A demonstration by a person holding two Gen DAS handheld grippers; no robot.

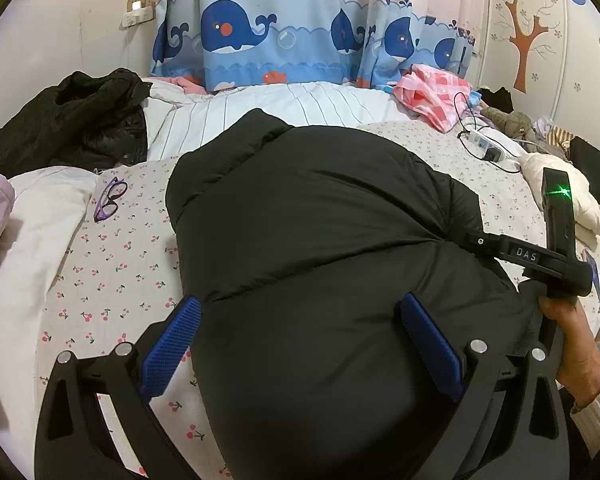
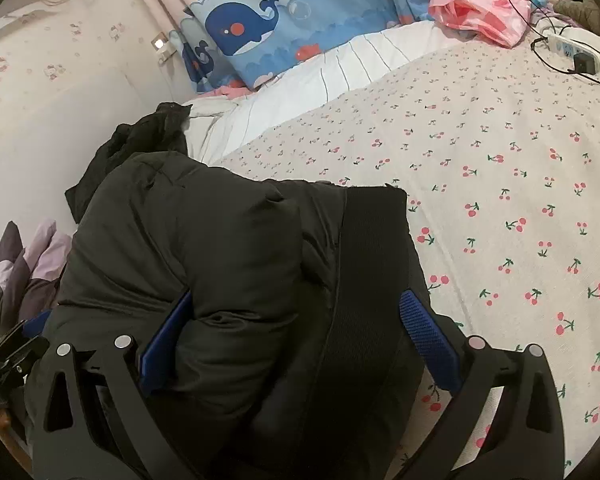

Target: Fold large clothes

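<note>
A black puffer jacket (image 1: 320, 240) lies folded into a thick bundle on the cherry-print bed sheet (image 1: 112, 280). My left gripper (image 1: 300, 344) is open, with its blue pads on either side of the jacket's near edge. My right gripper (image 2: 296, 340) is also open, and the jacket's bulk (image 2: 204, 248) and ribbed black hem (image 2: 364, 280) sit between its pads. The right gripper also shows in the left wrist view (image 1: 540, 256), held by a hand at the jacket's right edge.
Purple glasses (image 1: 109, 199) lie on the sheet to the left. Another black garment (image 1: 72, 128) is heaped at the far left. A pink checked bag (image 1: 436, 92), a power strip with cables (image 1: 484, 142) and more clothes lie at the right. A whale-print curtain (image 1: 300, 32) hangs behind.
</note>
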